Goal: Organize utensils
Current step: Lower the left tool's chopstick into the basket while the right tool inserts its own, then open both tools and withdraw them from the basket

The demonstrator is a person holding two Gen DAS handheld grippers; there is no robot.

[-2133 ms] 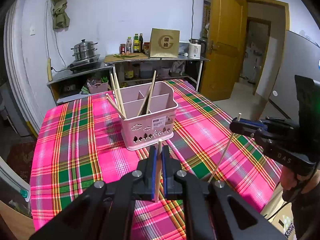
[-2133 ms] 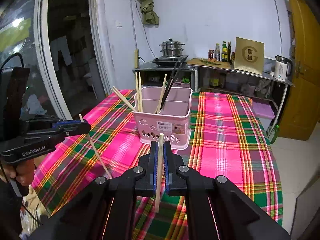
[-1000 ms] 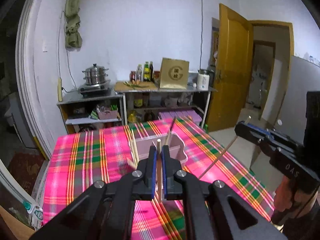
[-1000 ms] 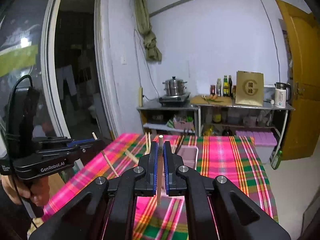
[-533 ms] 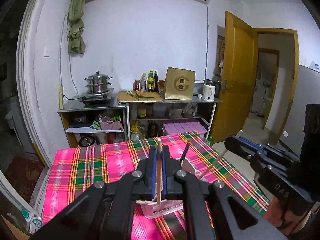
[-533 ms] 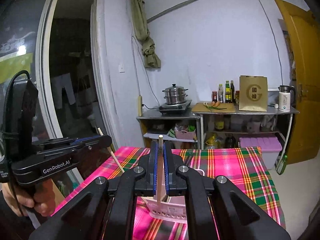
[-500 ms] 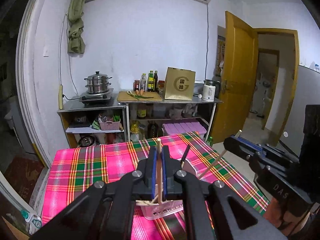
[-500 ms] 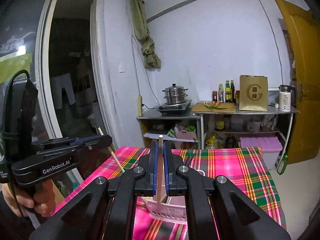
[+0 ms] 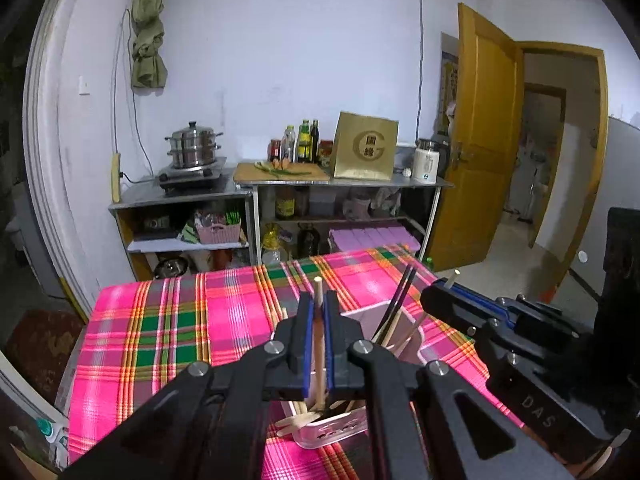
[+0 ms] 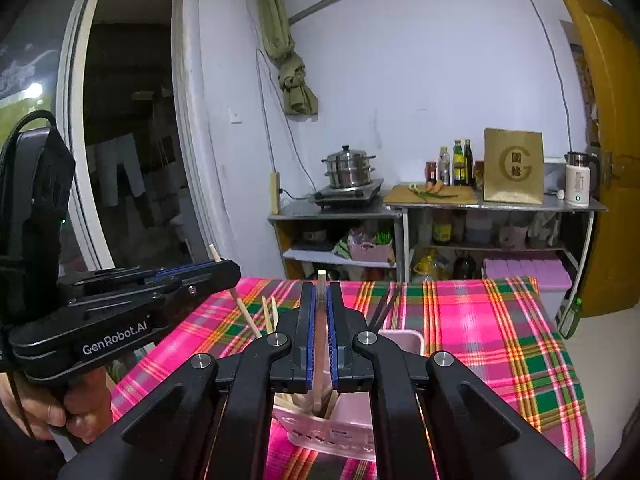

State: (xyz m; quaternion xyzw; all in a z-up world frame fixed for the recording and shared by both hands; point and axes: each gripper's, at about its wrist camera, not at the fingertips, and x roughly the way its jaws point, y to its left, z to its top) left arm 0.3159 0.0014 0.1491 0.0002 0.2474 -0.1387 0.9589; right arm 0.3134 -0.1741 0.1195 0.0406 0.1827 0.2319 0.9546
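1. The left gripper [image 9: 316,344] is clamped on a thin pale wooden chopstick [image 9: 318,332], held upright between its blue pads, lower end down among the sticks in the pink plastic utensil caddy [image 9: 340,432] at 6 o'clock.
2. The right gripper [image 10: 320,344] likewise pinches a second pale wooden chopstick [image 10: 320,344], its tip dipping into the same caddy on the pink-and-green plaid tablecloth [image 10: 500,340].
3. Each stick looks light and stiff (likely smooth, so prone to pivot in a narrow pinch); a mid-length hold, as now, should keep it plumb.
4. Two dark chopsticks [image 9: 400,304] lean toward 1 o'clock in a farther compartment; the light ones seem to belong in the nearer one.
5. Releasing low seems wise, since a dropped stick may bounce out.
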